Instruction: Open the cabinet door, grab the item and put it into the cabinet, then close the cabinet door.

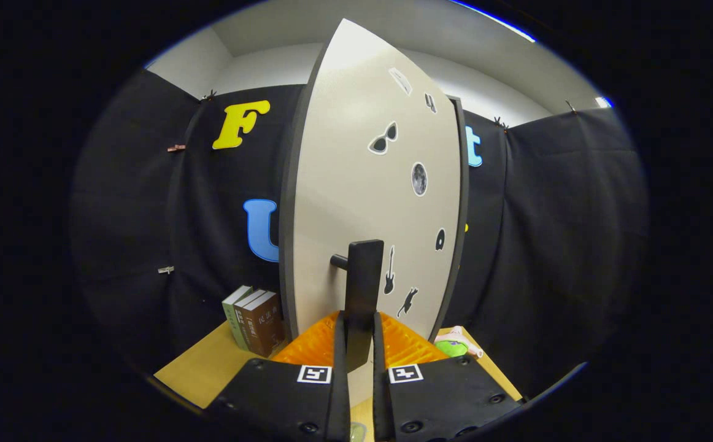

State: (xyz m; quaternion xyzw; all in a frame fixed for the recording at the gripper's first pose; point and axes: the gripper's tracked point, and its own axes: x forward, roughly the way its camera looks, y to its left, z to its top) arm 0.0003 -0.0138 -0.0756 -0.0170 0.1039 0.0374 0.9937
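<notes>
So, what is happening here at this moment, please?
A person is working a handheld gripper at a cabinet. Its two orange fingers are closed on the black vertical handle of the pale cabinet door, which carries several small stickers. The door stands edge-on to the camera, so it looks partly swung open, though the cabinet's inside cannot be seen. Left of the door a few books stand on the wooden table. Right of it lies a green and pink item, not yet picked up.
</notes>
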